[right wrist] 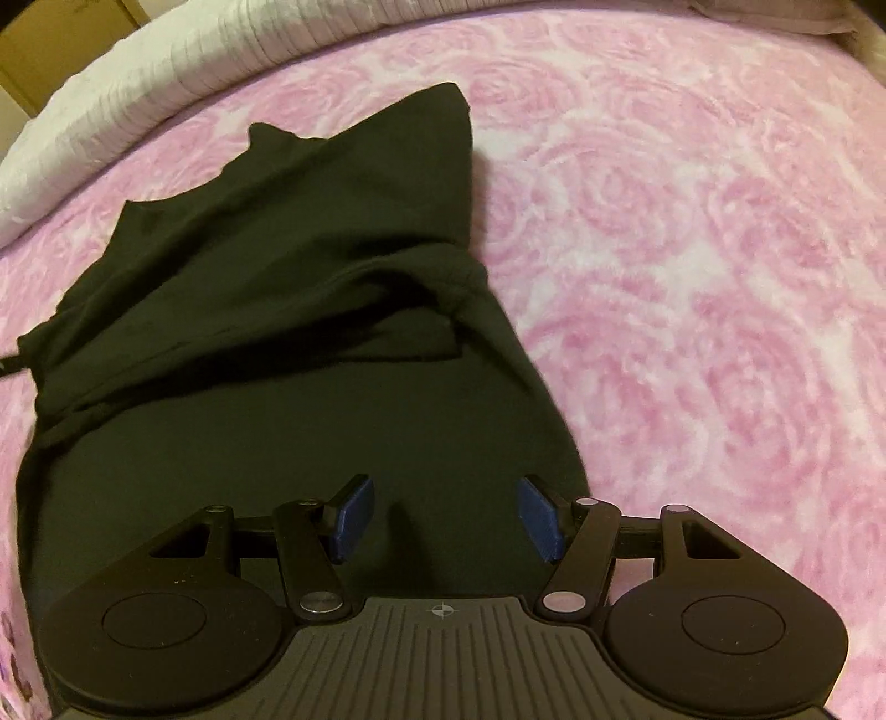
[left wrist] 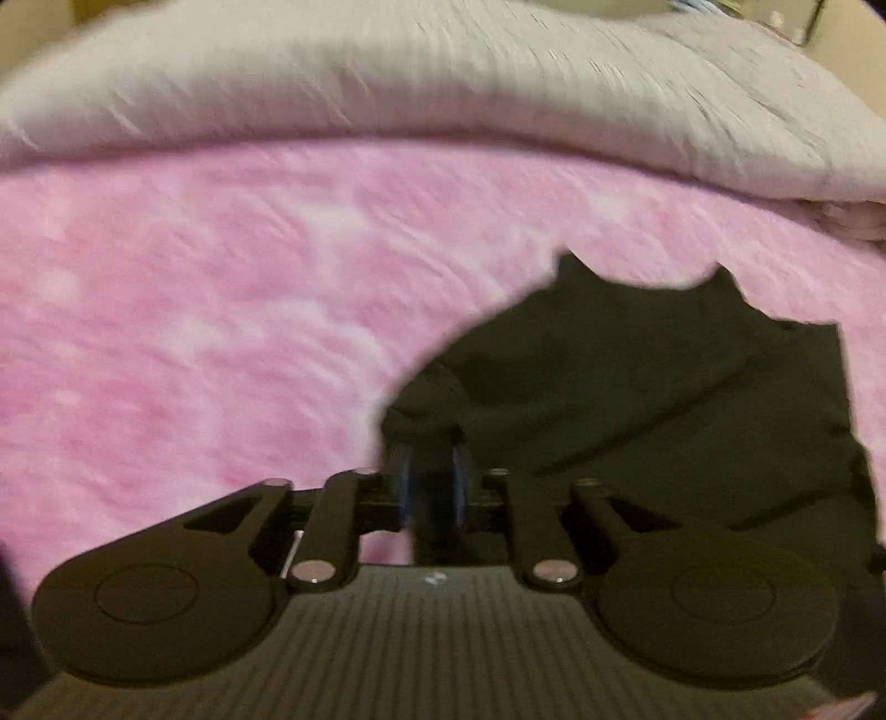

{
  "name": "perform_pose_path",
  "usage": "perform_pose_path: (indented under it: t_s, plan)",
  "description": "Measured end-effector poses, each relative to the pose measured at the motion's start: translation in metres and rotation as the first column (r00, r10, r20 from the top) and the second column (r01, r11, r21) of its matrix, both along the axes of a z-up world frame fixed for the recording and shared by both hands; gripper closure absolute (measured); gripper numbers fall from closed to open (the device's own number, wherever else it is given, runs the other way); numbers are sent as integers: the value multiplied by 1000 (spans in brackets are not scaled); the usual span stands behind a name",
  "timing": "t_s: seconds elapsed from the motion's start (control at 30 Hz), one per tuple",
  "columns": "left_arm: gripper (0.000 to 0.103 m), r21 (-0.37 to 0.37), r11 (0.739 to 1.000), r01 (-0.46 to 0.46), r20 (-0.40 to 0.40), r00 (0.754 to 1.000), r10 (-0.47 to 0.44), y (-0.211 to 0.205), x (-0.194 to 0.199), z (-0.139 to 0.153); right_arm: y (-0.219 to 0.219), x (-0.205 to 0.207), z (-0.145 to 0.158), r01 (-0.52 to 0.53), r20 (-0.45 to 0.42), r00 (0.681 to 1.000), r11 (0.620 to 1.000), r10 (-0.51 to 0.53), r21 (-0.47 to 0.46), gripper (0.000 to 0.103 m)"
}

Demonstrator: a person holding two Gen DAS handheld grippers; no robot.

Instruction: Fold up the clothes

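Note:
A black garment lies partly folded and rumpled on a pink rose-patterned blanket. In the left wrist view the garment fills the right side. My left gripper is shut on a bunched edge of the black cloth at its left side; the view is motion-blurred. My right gripper is open, its blue pads spread just above the near part of the garment, holding nothing.
A white-grey folded duvet lies along the far edge of the pink blanket; it also shows in the right wrist view. Brown furniture stands beyond it.

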State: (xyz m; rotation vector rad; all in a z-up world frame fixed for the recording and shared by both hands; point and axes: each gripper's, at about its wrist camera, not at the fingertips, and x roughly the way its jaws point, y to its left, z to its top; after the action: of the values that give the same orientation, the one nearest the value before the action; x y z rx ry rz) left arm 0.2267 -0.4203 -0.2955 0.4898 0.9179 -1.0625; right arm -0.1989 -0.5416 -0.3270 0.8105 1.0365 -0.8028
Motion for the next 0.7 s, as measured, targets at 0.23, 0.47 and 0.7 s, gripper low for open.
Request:
perform_pose_path:
  t_s: [0.23,0.47,0.7]
  plan:
    - [84,81,981,175,-59,984,-171,-9,-26,-51,56,-12,-14,-2,-89,996,1000,1,-13,42]
    - [83,68,995,70,-71,995,-65,26,-34,0,98,-32,18,-39,-138,990,994,25,-103,42]
    - [80,262,962,75,-194,981,-24,120,-157,8,147,-43,59,-93,-49,995,989,88,-115,41]
